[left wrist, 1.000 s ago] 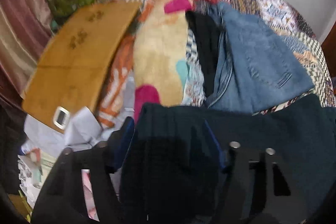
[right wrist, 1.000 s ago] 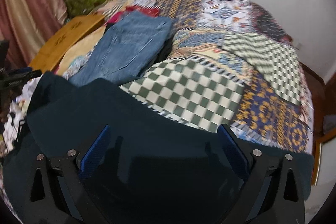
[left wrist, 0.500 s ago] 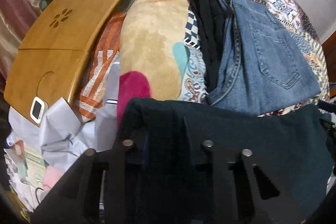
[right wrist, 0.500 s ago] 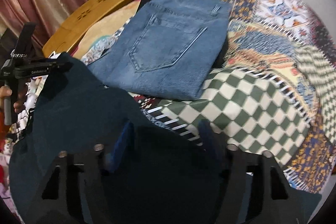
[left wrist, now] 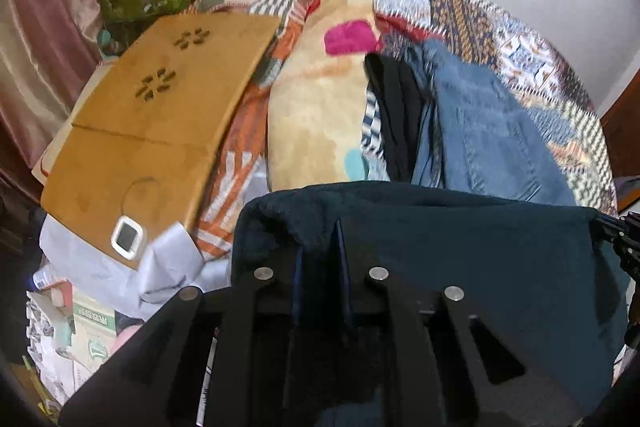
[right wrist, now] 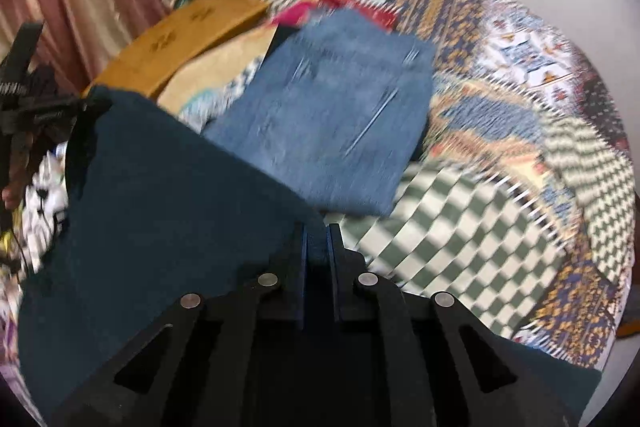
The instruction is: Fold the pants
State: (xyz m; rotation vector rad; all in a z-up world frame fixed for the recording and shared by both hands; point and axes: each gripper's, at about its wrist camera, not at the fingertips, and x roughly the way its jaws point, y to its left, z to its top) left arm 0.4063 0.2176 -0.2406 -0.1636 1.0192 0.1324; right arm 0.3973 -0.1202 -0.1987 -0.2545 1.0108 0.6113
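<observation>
I can read no word or number with any certainty in either of my views. A green-and-white printed carton (left wrist: 94, 323) at the lower left of my left view, below the bed's near edge, carries a band of lettering, too small and blurred for me to make out. In my right view the black frame of my other gripper (right wrist: 36, 111) at the left edge bears small white lettering that motion blur keeps me from reading.

Left gripper (left wrist: 320, 251) jaws closing on dark teal pants (left wrist: 460, 247); folded jeans (left wrist: 492, 135) lie beyond on patchwork quilt (left wrist: 532, 59).
</observation>
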